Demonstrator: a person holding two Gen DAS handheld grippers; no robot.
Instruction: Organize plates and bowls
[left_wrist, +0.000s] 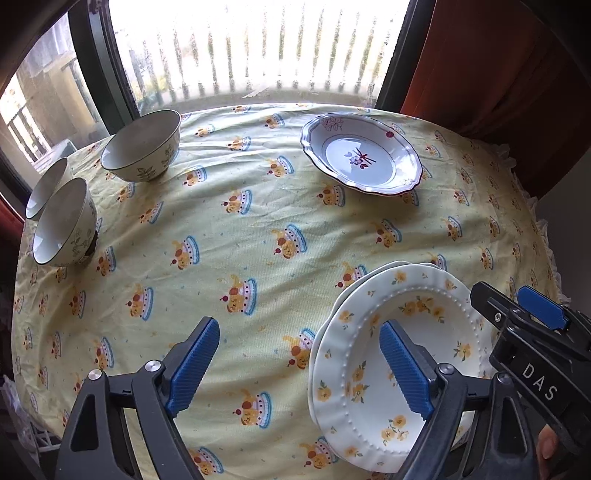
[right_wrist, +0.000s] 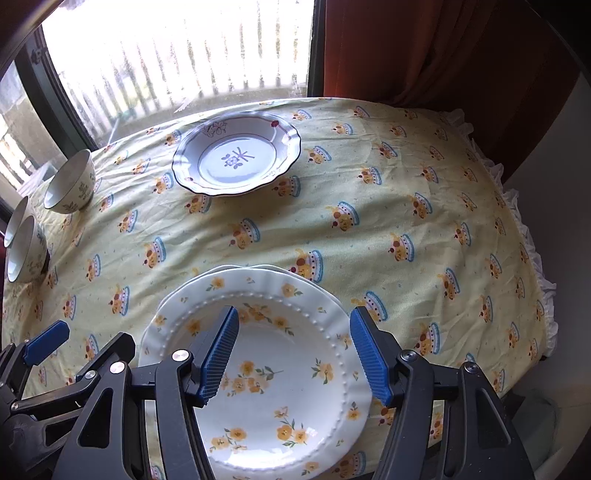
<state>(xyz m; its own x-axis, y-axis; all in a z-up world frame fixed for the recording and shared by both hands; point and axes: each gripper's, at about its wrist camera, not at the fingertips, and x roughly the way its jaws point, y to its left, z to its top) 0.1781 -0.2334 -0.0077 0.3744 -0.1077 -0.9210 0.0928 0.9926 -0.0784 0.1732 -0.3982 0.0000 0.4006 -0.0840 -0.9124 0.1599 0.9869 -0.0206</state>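
Note:
A white plate with yellow flowers (left_wrist: 373, 354) (right_wrist: 280, 373) lies on top of another white plate (right_wrist: 236, 268) at the near edge of the table. A blue-rimmed deep plate (left_wrist: 364, 153) (right_wrist: 236, 153) sits at the far side. Three leaf-patterned bowls stand at the left: one apart (left_wrist: 142, 146) (right_wrist: 70, 182), two close together (left_wrist: 62, 221) (right_wrist: 24, 249). My left gripper (left_wrist: 299, 365) is open, left of the flower plate. My right gripper (right_wrist: 293, 354) is open above the flower plate; it also shows in the left wrist view (left_wrist: 517, 306).
The round table has a yellow patterned cloth (left_wrist: 258, 229) (right_wrist: 388, 229) with a frilled edge (right_wrist: 532, 236). A window (left_wrist: 258, 48) is behind the table and a red curtain (right_wrist: 424, 48) hangs at the right.

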